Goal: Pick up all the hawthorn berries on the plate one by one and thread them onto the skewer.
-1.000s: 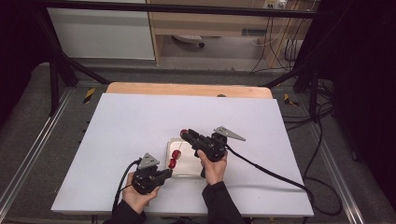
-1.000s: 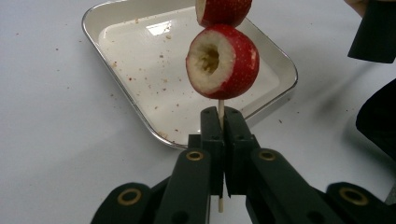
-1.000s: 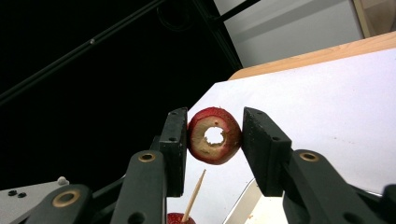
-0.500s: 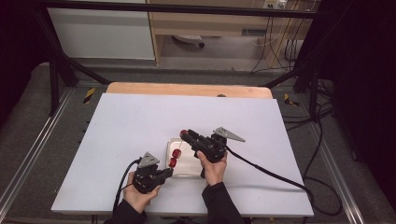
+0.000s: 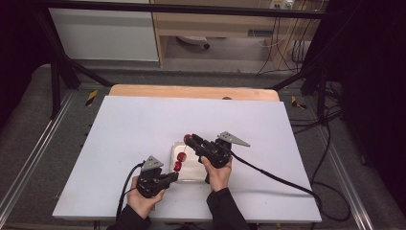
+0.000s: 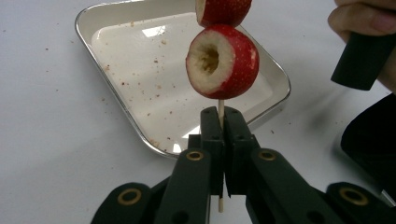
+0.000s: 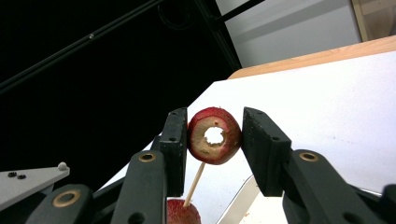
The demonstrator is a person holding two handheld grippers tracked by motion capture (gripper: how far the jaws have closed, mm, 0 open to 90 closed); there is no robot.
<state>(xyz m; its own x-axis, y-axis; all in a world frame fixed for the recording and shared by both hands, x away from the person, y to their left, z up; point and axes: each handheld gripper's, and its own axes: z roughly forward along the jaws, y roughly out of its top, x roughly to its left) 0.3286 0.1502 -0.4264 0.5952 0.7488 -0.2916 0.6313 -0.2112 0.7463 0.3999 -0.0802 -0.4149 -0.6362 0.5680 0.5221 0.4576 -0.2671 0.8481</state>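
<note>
White table [image 5: 143, 124] — metal tray [image 6: 116, 18] bare but for crumbs [image 6: 140, 88].

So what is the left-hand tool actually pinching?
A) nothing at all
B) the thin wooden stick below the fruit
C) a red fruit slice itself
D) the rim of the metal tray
B: in the left gripper view the left gripper is closed on the wooden stick, just below the cored red fruit, over the tray.
</note>
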